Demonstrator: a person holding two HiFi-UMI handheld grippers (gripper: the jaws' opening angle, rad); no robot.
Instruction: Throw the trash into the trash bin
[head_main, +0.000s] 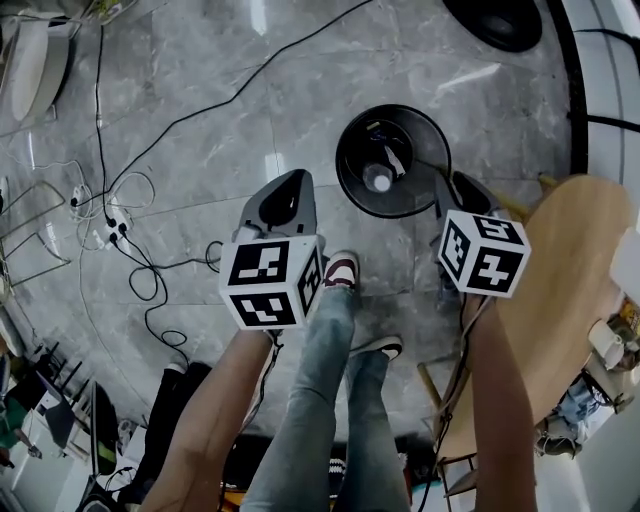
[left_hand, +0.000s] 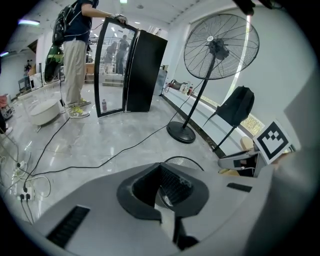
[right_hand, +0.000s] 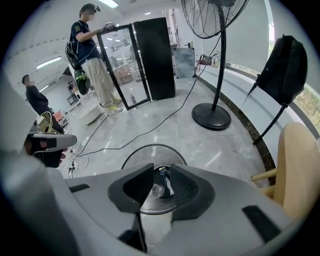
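Some trash (head_main: 378, 181), a pale round piece with a silvery strip beside it, is seen lying at the bottom of the trash bin (head_main: 345, 150), a round black mesh basket standing open-topped on the marble floor (head_main: 250, 100).

The right hand-held gripper (head_main: 447, 183) is held above the bin's rim on the desk side and is tilted steeply down. In the right gripper view its jaws are shown apart with nothing caught between them, and the trash (right_hand: 156, 190) is framed in the gap against the mesh of the bin (right_hand: 132, 159). This pose is judged to suit a drop into the opening, and the piece is taken as delivered.

The left hand-held gripper (head_main: 297, 182) is kept to the bin's other side, clear of the rim. Its jaws are narrowly parted with only pale floor seen through the gap, so it is read as empty.

On the right the bin is hemmed by a round wooden desk (head_main: 570, 250), whose edge lies just beside the right gripper's marker cube (head_main: 483, 252). A black fan base (head_main: 495, 20) stands beyond the bin, and cables (head_main: 150, 290) are strewn well apart on the left. The person's shoes (head_main: 340, 270) are planted near the bin. Open room is therefore judged to lie mainly upward and over the bare floor beyond the left gripper.
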